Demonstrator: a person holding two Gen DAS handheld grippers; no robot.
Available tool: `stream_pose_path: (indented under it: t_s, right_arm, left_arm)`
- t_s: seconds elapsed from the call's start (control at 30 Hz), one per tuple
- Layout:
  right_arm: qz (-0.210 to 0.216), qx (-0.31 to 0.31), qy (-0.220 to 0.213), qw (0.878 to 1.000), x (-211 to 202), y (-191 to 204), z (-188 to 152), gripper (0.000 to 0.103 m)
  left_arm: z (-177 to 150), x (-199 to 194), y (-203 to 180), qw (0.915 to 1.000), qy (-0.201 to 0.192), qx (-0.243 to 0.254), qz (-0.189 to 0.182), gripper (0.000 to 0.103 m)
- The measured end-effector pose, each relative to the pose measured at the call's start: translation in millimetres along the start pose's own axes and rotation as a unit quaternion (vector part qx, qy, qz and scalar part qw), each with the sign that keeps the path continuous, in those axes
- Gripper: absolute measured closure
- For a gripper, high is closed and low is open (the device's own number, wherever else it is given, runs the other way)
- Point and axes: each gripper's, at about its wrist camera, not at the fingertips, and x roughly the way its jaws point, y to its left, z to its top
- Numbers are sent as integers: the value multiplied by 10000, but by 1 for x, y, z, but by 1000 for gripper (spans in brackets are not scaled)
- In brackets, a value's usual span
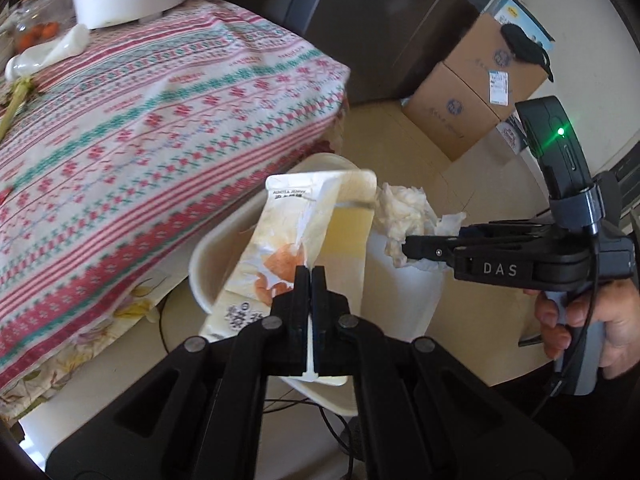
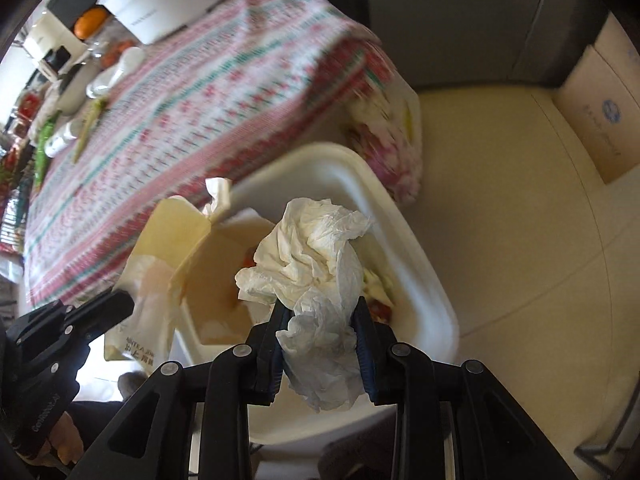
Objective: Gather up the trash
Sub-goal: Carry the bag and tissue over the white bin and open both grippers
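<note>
Table [image 1: 120,128] stands beside a white bin [image 2: 400,248] on the floor. Both loads hang over the bin — left gripper [image 1: 310,280] pressed tight on a wrapper [image 1: 288,240], right gripper [image 2: 320,320] pinching crumpled tissue [image 2: 316,248]. Disposal step in hand; next move, by judgement, calls for opening both over the bin mouth.

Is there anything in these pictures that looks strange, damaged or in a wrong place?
Nothing looks spilled or broken. The paper bag in the left gripper and the tissue in the right gripper are crumpled, as trash is, and both hang over the white bin.
</note>
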Motion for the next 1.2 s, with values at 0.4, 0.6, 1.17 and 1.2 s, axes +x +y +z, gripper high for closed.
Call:
stream_pose_path:
  t_s: [0.4, 0.6, 1.17, 1.2]
  right_arm:
    - [-10, 132, 149, 9998, 2, -17, -10, 59]
    - [30, 167, 133, 9998, 1, -14, -5, 48]
    - [58, 178, -216, 9996, -22, 0, 10, 34]
    - [60, 153, -255, 9995, -23, 2, 13, 34]
  left_arm:
    - [0, 15, -9, 9999, 55, 96, -79, 91]
    - [3, 8, -7, 9995, -30, 220, 234, 63]
    - [15, -38, 13, 9936, -450, 475, 920, 36]
    - [16, -42, 18, 9928, -488, 457, 997, 35]
